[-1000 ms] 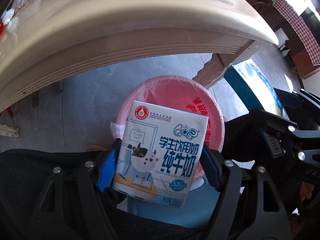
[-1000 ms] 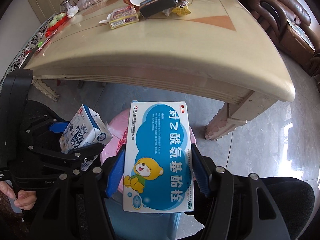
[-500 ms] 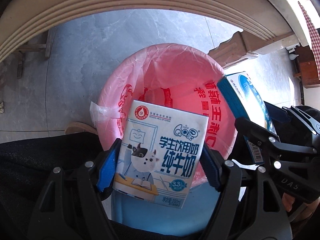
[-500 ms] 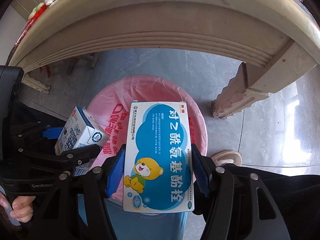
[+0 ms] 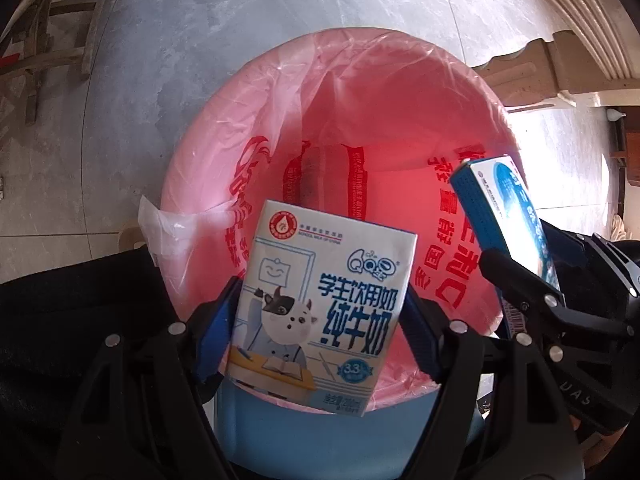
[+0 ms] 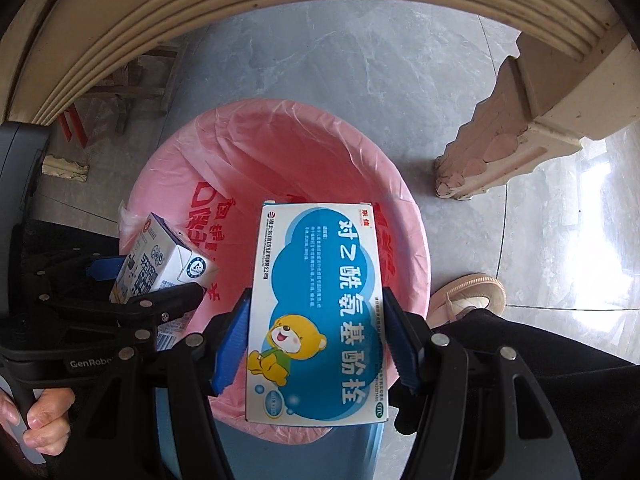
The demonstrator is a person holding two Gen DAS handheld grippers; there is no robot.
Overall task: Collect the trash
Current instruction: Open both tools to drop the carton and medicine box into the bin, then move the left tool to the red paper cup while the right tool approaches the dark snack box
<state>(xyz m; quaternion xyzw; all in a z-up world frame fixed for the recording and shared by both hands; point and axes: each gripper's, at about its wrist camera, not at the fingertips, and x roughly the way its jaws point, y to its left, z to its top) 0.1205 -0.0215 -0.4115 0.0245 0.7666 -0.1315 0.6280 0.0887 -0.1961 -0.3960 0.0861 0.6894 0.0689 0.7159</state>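
Observation:
My left gripper (image 5: 320,332) is shut on a white milk carton (image 5: 320,304) with a cartoon cow, held over the near rim of a blue bin lined with a pink bag (image 5: 360,128). My right gripper (image 6: 316,340) is shut on a blue and white medicine box (image 6: 316,312) with a cartoon bear, held over the same bin (image 6: 280,152). The medicine box shows at the right of the left wrist view (image 5: 504,224). The milk carton shows at the left of the right wrist view (image 6: 164,264). The bag looks empty inside.
The cream table edge (image 6: 200,12) arches overhead, and its carved leg (image 6: 516,128) stands right of the bin. A shoe (image 6: 468,296) rests on the grey tile floor (image 6: 360,52) by the bin. Dark trousers (image 5: 72,320) fill the lower edges.
Both grippers have tilted down and moved closer over the bin, each still holding its item. The tabletop has left view and the bin's opening now fills the frames.

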